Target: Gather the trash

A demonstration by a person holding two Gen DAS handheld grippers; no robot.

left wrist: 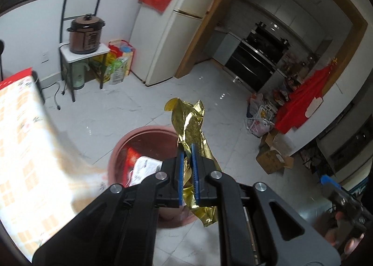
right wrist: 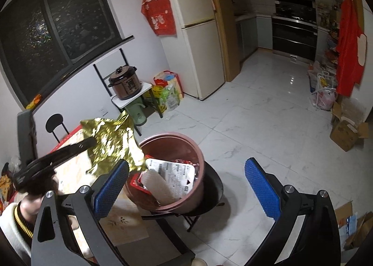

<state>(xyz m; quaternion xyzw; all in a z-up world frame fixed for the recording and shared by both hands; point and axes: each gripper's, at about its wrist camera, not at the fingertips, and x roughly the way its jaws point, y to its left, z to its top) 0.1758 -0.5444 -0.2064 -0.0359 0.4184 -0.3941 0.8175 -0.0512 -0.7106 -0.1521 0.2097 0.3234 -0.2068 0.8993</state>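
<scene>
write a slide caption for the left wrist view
Left claw shut on a crumpled gold foil wrapper, held above the pink trash bin.

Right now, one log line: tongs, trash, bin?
left tongs: shut on gold wrapper | right tongs: open, empty | bin: holds packaging | wrapper above bin rim

The bin (right wrist: 172,170) stands on a stool (right wrist: 214,186) just beside the counter (right wrist: 77,168), with a tray (right wrist: 172,172) in it. The foil (left wrist: 191,140), between the left tongs (left wrist: 187,151), hangs over the bin's rim. Behind, a cooker (right wrist: 124,83) sits on a rack (right wrist: 132,98), left of the fridge (right wrist: 198,33).
</scene>
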